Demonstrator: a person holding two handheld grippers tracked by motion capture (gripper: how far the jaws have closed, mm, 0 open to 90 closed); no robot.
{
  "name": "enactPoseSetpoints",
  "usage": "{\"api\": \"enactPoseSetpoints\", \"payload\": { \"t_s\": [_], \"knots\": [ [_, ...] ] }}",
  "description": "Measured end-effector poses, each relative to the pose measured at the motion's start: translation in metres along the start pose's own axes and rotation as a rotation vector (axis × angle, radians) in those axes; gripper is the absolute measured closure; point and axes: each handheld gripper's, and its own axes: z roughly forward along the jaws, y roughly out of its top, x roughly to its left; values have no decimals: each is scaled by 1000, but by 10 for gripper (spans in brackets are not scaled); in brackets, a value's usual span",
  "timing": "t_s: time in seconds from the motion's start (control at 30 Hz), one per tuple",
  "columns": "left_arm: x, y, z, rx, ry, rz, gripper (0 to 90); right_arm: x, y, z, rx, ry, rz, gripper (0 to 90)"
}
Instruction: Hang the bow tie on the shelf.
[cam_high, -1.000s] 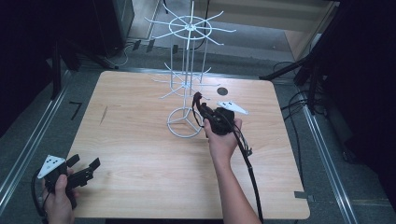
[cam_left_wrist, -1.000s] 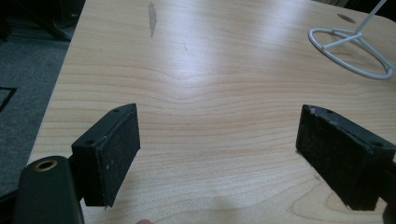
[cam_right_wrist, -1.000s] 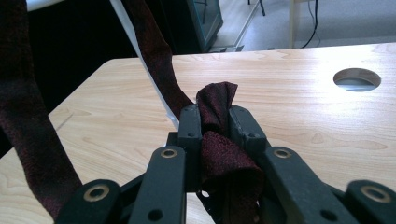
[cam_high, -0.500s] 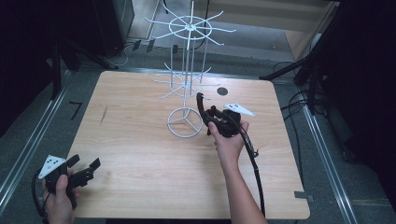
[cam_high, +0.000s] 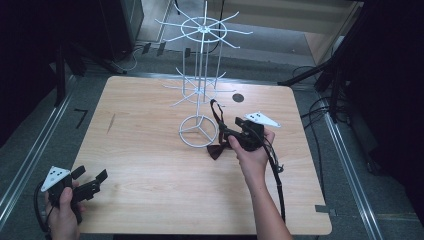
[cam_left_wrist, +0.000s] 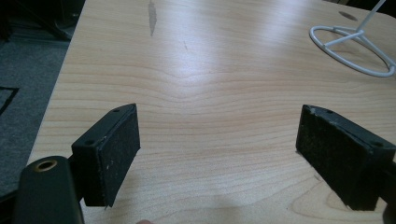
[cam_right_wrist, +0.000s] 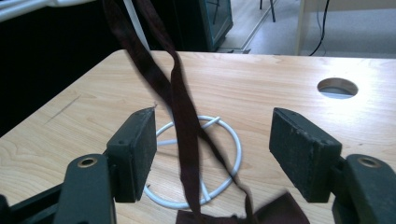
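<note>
Left claw (cam_high: 89, 182) idle at the table's (cam_high: 150, 200) near corner, jaws wide, nothing between them. Right claw (cam_high: 227, 134) jaws just opening; the bow tie strap (cam_right_wrist: 180, 107) hangs between them untouched, running upward to the wire rack (cam_high: 200, 90); bow (cam_high: 216, 151) lies below. Right hand nearer.

Pale wooden bench (cam_high: 150, 165) with rounded corners, a round cable hole (cam_high: 238, 98) near its far edge, a dark scratch (cam_high: 110, 123) toward the left. Grey carpeted floor (cam_high: 30, 145) all around, crossed by metal floor rails (cam_high: 350, 165) on both sides. Black cables (cam_high: 320, 107) trailing at right. Dark cabinet (cam_high: 117, 25) beyond, light wooden furniture (cam_high: 300, 15) behind. Soft glare across the grain.
</note>
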Motion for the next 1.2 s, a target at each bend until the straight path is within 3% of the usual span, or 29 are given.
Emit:
{"api": "enactPoseSetpoints", "payload": {
  "t_s": [0.37,0.6,1.2],
  "knots": [
    [0,0,0,1,0,3,145,-8,-2,-33,-12,-32,-40,313],
    [-1,0,0,-2,4,6,145,-19,-8,-53,-16,-37,-39,297],
    [-2,0,0,3,8,16,145,-67,-55,-107,25,-83,-24,209]
  ]
}}
